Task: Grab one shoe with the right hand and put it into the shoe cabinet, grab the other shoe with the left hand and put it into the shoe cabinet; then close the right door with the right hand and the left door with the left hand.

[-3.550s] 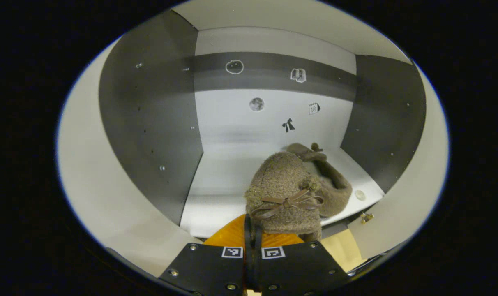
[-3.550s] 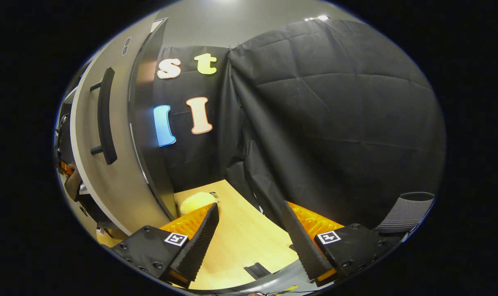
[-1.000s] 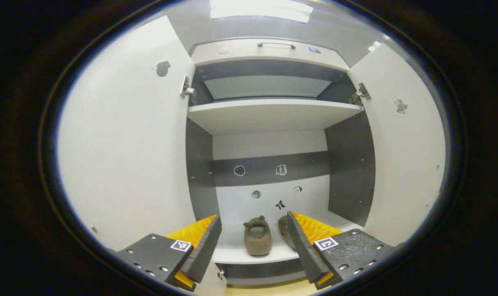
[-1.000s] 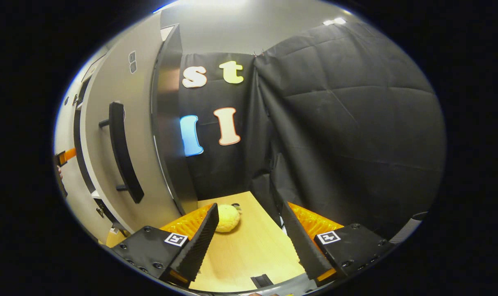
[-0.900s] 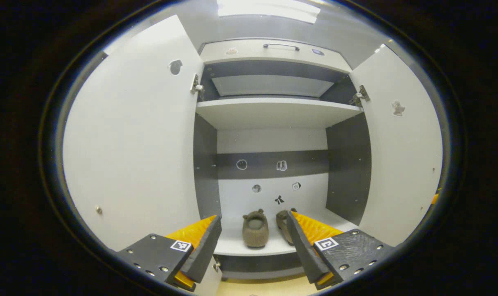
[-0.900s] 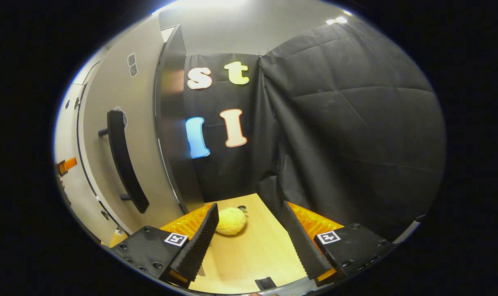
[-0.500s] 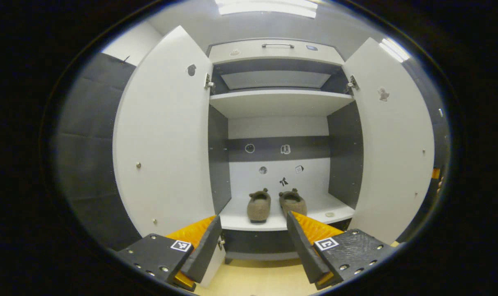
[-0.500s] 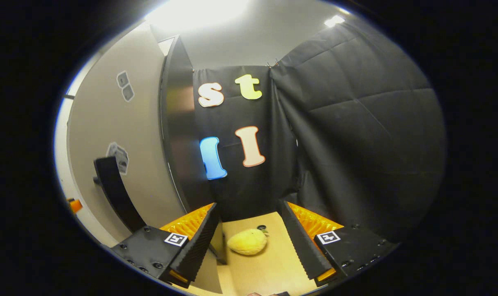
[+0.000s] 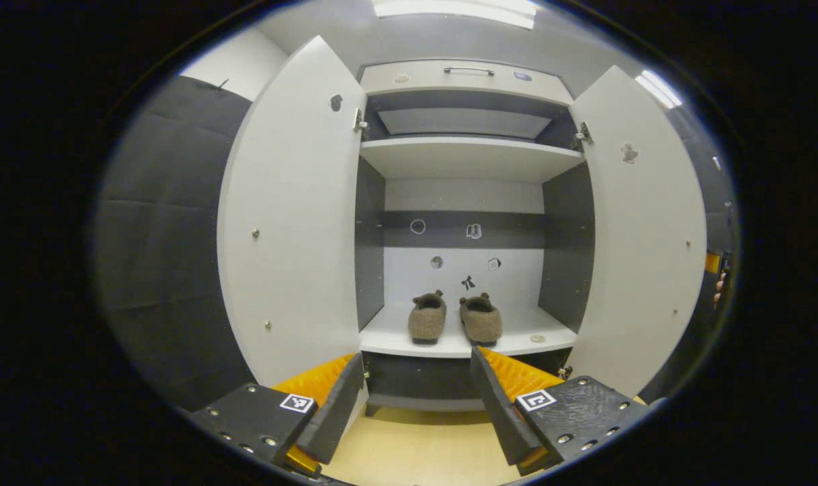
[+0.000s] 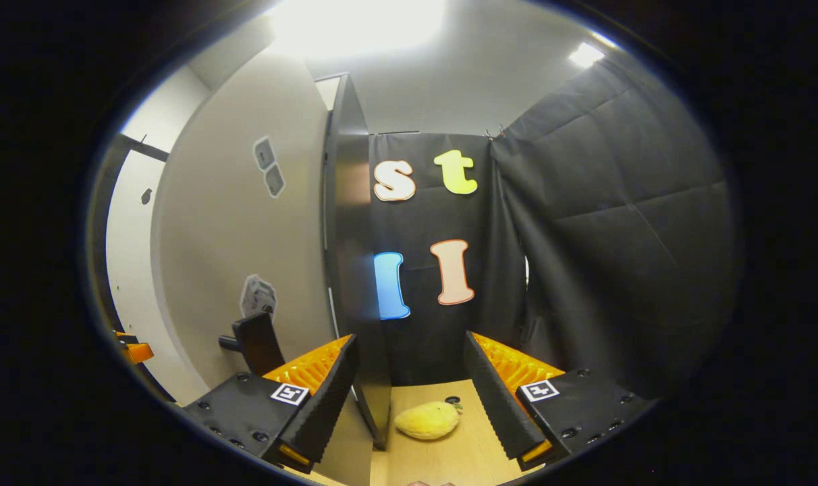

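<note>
Two brown fuzzy shoes, one point(image 9: 427, 318) beside the other point(image 9: 481, 320), stand side by side on the cabinet's lower shelf point(image 9: 389, 341), heels toward me. Both cabinet doors stand wide: the left door point(image 9: 294, 223) and the right door point(image 9: 642, 236). My left gripper point(image 9: 416, 378) is open and holds nothing, back from the cabinet and above the wooden floor. My right gripper point(image 10: 409, 364) is open too, just off the right door's outer face point(image 10: 227, 236), whose dark handle point(image 10: 255, 343) is by its left finger. The door's dark edge point(image 10: 348, 270) runs between the fingers.
A yellow plush fruit point(image 10: 428, 420) lies on the wooden floor point(image 10: 449, 459) beyond the door. An upper shelf point(image 9: 470, 152) and a top drawer point(image 9: 468, 70) sit above the shoes. A small round disc point(image 9: 537, 339) lies on the lower shelf. Black cloth walls flank the cabinet.
My left gripper let go of the shoe and drew back out of the cabinet, opening. Both shoes now stand on the shelf. My right gripper moved closer to the right door's outer face.
</note>
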`<state>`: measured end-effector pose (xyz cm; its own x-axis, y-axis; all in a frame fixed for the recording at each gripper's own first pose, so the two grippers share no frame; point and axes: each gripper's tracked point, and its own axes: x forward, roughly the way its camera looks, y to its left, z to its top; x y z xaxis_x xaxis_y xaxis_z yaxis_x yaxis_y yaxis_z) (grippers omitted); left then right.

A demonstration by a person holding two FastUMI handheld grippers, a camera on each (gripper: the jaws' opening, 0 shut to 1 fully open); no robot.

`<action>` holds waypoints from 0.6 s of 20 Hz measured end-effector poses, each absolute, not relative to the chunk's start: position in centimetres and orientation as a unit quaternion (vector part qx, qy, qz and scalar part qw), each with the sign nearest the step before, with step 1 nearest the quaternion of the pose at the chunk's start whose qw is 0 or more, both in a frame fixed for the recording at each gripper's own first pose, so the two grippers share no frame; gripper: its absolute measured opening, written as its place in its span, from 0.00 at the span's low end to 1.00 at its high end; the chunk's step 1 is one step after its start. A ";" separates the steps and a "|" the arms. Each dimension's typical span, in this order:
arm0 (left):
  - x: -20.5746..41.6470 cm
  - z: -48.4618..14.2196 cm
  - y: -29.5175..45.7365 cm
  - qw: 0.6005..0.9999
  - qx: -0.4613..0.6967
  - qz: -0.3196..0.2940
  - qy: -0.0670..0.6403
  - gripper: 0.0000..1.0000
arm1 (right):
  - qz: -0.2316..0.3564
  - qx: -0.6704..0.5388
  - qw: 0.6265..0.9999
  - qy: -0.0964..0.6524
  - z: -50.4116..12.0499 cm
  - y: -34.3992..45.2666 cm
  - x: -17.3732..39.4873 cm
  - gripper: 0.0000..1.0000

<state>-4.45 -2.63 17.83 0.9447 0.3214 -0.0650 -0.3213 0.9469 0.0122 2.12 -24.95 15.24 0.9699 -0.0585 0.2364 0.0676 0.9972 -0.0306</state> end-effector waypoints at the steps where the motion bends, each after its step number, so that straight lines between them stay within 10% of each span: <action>1: -4.4 17.7 -2.1 0.986 -0.001 0.163 0.035 0.92 | -0.042 -0.025 0.991 -0.123 15.2 -25.2 1.8 0.89; 12: -4.7 16.2 3.2 0.987 -0.032 0.151 0.036 0.92 | -0.101 -0.010 0.988 -0.113 14.9 -23.7 0.6 0.95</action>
<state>-4.73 3.17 16.18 0.9520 0.2949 -0.0813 -0.2997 0.9526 -0.0533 0.59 -23.74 14.86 0.9538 -0.1977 0.2261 0.2024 0.9793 0.0023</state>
